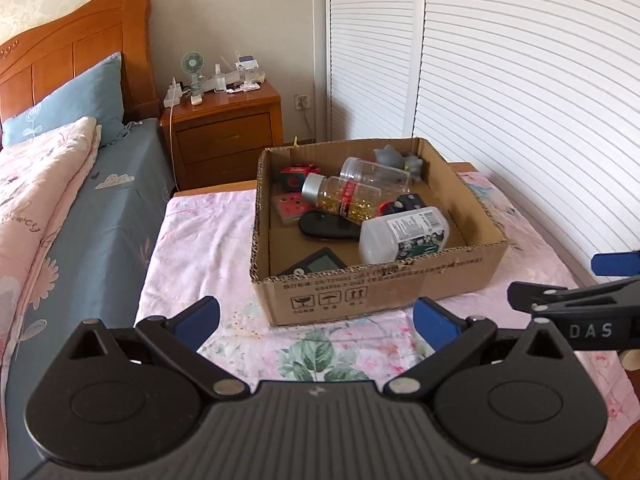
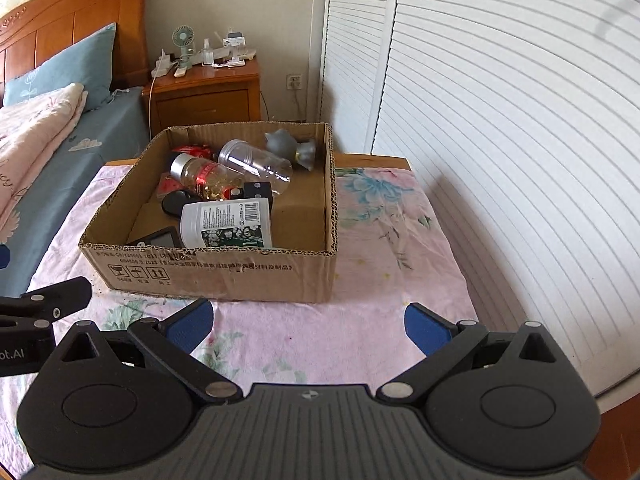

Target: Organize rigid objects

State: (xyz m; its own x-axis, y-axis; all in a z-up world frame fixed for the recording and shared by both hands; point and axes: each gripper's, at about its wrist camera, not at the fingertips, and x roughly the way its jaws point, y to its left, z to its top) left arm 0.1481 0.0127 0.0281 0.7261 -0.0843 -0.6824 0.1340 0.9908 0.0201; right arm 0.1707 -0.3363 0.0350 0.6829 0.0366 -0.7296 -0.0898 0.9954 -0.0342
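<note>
Both hand-held grippers, left point(image 1: 316, 318) and right point(image 2: 308, 322), hang open and empty before the cardboard box point(image 1: 384, 294), whose smooth, light capsule bottle point(image 1: 344, 196) likely suits a mid-body grip.

Both wrist views face forward, near — sharing cardboard box point(image 1: 372, 292).

Your left gripper point(image 1: 316, 320) wears matte black plastic, its ribbed central housing flanked by two rounded lobes, each with a raised disc and a triangular cut-out. Silver rivets pin the angled linkage arms, and blue pads point(image 1: 199, 317) face the fingertips. Your right gripper point(image 2: 308, 320) shares the same build: black ribbed body, silver pivots, blue pads point(image 2: 426, 326). To the right of the left gripper's housing, the other tool's side carries white letters "DAS" point(image 1: 591, 331).
</note>
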